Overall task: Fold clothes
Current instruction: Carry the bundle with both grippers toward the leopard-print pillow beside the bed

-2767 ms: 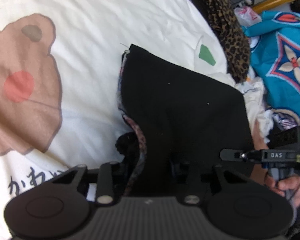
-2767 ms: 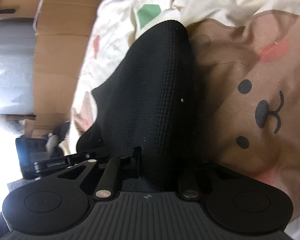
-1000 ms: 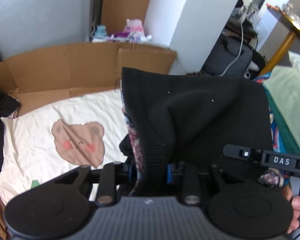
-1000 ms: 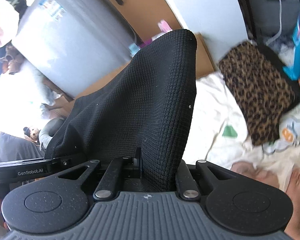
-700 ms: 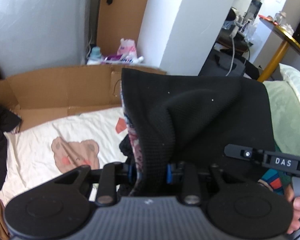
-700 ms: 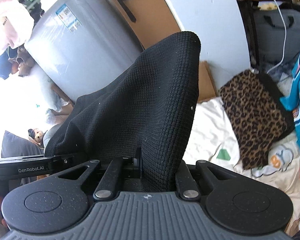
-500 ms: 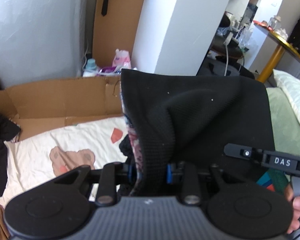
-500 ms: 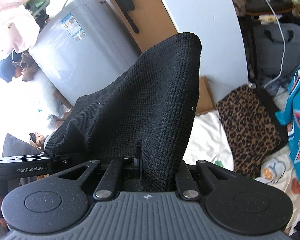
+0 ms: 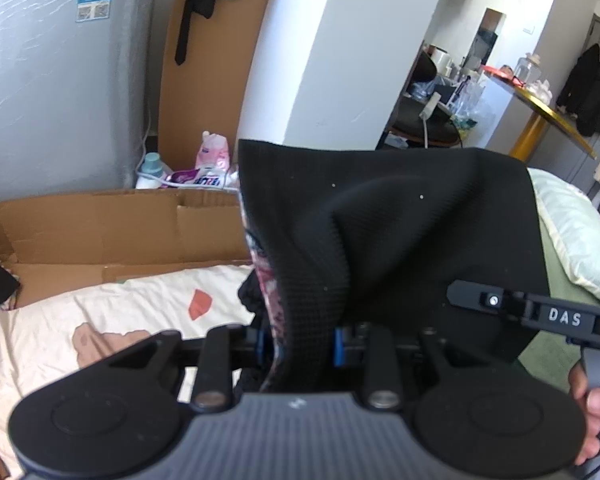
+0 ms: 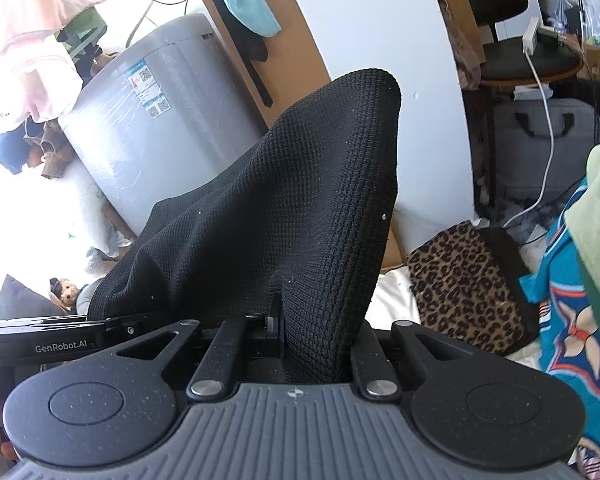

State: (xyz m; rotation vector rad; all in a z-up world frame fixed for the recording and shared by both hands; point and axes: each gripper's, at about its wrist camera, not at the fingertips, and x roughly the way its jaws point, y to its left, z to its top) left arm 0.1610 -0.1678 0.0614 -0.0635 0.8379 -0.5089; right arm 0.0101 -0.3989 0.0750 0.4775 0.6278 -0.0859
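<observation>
Bedsheet (image 9: 100, 320) farther below; black garment (image 9: 400, 240) lifted higher.

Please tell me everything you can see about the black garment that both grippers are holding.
The black garment is a waffle-textured knit, dotted with small pale lint specks. A pink floral patterned layer shows along its left edge in the left wrist view. It is lifted, stretched between the left gripper and right gripper, each shut on a bunched fold, with its top edge standing up before both cameras. A soft diagonal crease runs down its middle. Only the two grippers are seen touching it; its lower part is hidden behind them.
</observation>
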